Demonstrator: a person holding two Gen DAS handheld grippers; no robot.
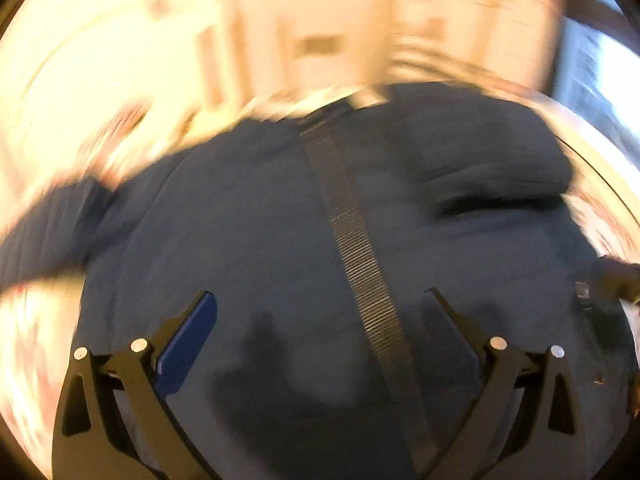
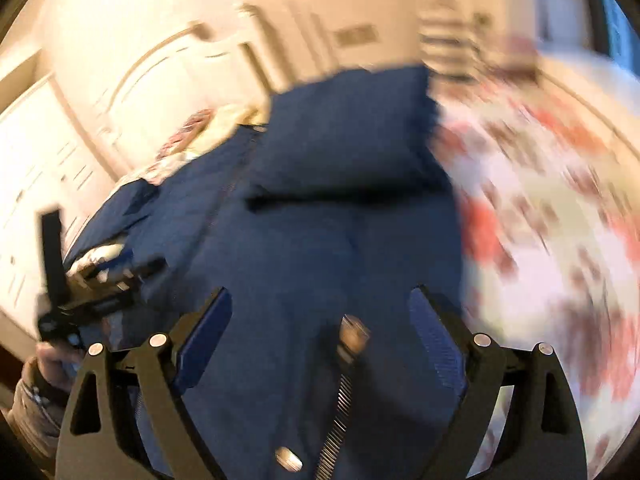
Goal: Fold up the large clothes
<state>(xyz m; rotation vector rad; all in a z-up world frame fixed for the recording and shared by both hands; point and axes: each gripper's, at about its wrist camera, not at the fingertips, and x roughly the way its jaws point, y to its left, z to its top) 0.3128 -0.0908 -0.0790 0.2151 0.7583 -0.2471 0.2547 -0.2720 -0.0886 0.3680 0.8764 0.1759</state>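
A large navy blue jacket lies spread on the bed, its dark zipper running up the middle. One sleeve is folded in over the body at the right, and the other sleeve sticks out to the left. My left gripper hovers open over the jacket's lower part with nothing between its fingers. In the right wrist view the jacket fills the centre, with the folded sleeve lying on top. My right gripper stands open above the zipper and holds nothing. Both views are motion-blurred.
The bed's floral cover stretches out to the right of the jacket. A white headboard and white cupboard fronts stand behind and to the left. A person's hand holds the other gripper's black frame at the left edge.
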